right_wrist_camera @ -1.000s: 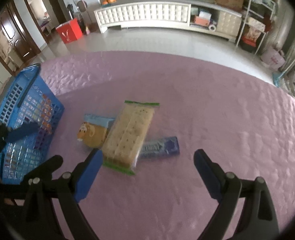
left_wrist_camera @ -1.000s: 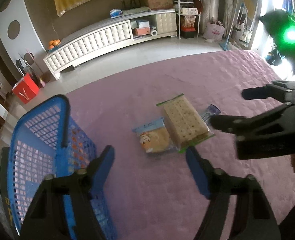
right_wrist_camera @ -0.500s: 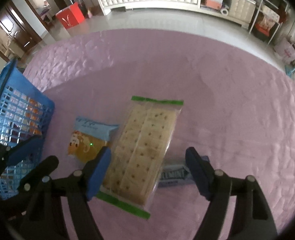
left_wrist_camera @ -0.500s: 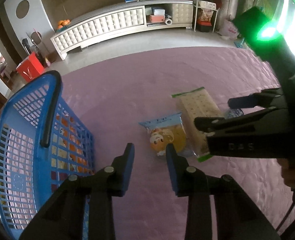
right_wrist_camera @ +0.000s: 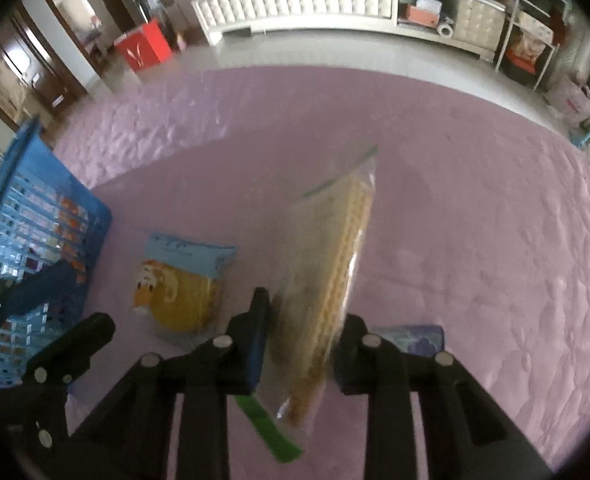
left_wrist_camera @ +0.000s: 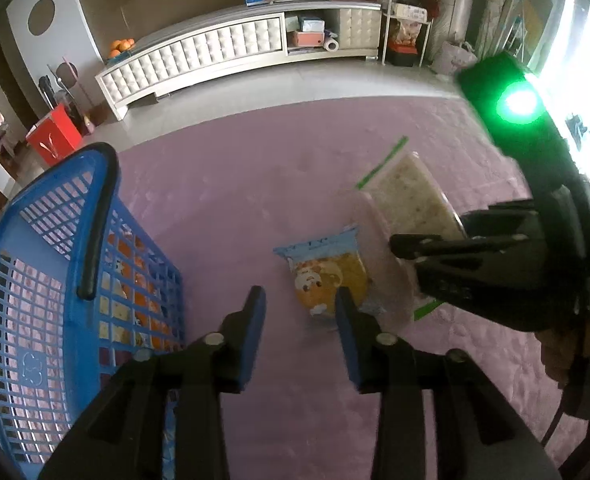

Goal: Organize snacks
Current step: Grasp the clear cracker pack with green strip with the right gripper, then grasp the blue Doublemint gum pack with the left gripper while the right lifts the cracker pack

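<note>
My right gripper [right_wrist_camera: 301,334] is shut on a long clear cracker pack [right_wrist_camera: 335,264] with green ends, tilted on edge and lifted off the pink cover; it also shows in the left wrist view [left_wrist_camera: 411,196]. A small bun pack [left_wrist_camera: 327,276] with a cartoon face lies on the cover, also in the right wrist view [right_wrist_camera: 179,284]. My left gripper [left_wrist_camera: 299,320] hovers partly open and empty just in front of the bun pack. A blue gum pack [right_wrist_camera: 413,338] lies under the right finger. The blue basket [left_wrist_camera: 43,280] stands at the left.
The pink quilted cover [right_wrist_camera: 475,220] spreads all around. The basket holds several snack packs behind its mesh wall. A white cabinet [left_wrist_camera: 215,60] and a red box [left_wrist_camera: 55,140] stand on the floor beyond the cover's far edge.
My right gripper has closed on the cracker pack and raised it on edge. My left gripper narrowed, then opened a little, and moved close to the bun pack.
</note>
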`<state>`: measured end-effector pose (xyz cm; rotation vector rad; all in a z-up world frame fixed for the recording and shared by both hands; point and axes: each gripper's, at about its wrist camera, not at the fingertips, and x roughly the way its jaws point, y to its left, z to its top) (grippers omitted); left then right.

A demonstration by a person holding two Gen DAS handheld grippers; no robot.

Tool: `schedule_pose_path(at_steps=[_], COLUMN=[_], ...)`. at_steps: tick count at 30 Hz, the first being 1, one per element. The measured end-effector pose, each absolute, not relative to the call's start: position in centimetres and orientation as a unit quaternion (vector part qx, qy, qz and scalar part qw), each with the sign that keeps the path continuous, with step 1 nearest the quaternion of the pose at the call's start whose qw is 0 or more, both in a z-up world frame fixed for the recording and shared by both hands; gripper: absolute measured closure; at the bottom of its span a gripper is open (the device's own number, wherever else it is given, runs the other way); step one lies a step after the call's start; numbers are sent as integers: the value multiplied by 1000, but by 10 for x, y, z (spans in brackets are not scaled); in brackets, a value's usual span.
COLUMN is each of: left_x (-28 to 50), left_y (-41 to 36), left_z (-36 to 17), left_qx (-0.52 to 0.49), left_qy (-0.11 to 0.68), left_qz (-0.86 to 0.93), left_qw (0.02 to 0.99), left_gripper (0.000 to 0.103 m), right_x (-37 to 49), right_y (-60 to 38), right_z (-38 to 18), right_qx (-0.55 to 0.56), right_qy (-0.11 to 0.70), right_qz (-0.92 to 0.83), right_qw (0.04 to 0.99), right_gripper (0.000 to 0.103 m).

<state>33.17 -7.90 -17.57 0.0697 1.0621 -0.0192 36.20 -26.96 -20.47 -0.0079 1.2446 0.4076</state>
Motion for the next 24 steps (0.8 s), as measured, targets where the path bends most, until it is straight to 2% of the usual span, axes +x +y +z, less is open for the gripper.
schedule_pose_path(at_steps=[2,6,16,18,24], left_x=[329,329,333,334,338], left_y=[-77,-80,-105,-111,-140], left_z=[-172,-169,-175,-175,-174], left_qx=[22,22,51,52,59], left_qy=[499,501,507,507,507], left_qz=[-10,-16,-23,-30,-80], left_qw=[866,865,860,860,856], left_gripper=[51,51,43,37,29], right_x=[357,343,326,324,315], right_y=[-281,-297,-316,-321,-343], right_z=[-200,-191,-180,-177,-169], right_qx=[9,12,62,76,96], right_qy=[571,550,517,509,499], right_qz=[192,193,200,198,183], right_qw=[798,813,830,834,842], right_gripper=[74,86,86,86,86])
